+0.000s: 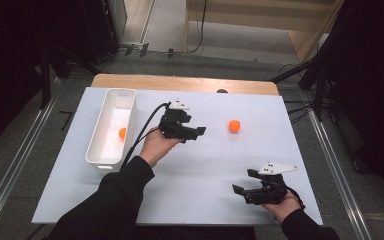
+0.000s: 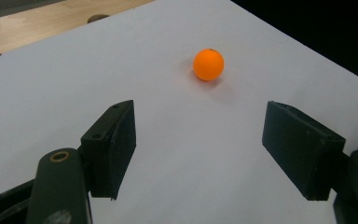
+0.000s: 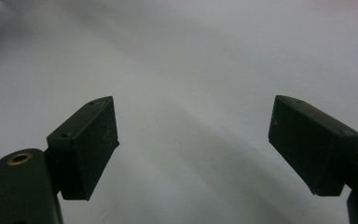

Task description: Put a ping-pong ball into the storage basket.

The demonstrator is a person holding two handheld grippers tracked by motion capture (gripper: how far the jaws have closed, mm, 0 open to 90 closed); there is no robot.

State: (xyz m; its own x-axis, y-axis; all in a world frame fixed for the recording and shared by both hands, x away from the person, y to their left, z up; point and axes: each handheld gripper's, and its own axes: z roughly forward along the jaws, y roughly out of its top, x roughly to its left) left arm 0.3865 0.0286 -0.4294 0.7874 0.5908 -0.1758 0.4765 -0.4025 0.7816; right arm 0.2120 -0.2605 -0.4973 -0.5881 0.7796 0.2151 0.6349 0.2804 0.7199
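An orange ball point(image 1: 234, 126) lies on the white sheet point(image 1: 215, 155), right of centre. My left gripper point(image 1: 196, 134) is held just left of it, jaws open and empty, pointing at it. In the left gripper view the ball point(image 2: 208, 65) sits ahead of the gripper point(image 2: 205, 149), beyond the wide-apart jaws and a short gap away. A second orange ball point(image 1: 122, 133) rests inside the white bin point(image 1: 111, 159) at the left. My right gripper point(image 1: 244, 181) hovers near the front right of the sheet, open and empty; in its own view the gripper point(image 3: 200, 144) faces bare white sheet point(image 3: 191, 70).
The bin stands lengthwise along the sheet's left side. A strip of wooden tabletop point(image 1: 180, 82) shows beyond the sheet's far edge, with a small dark round thing point(image 1: 222, 91) on it. Dark stands and cables surround the table.
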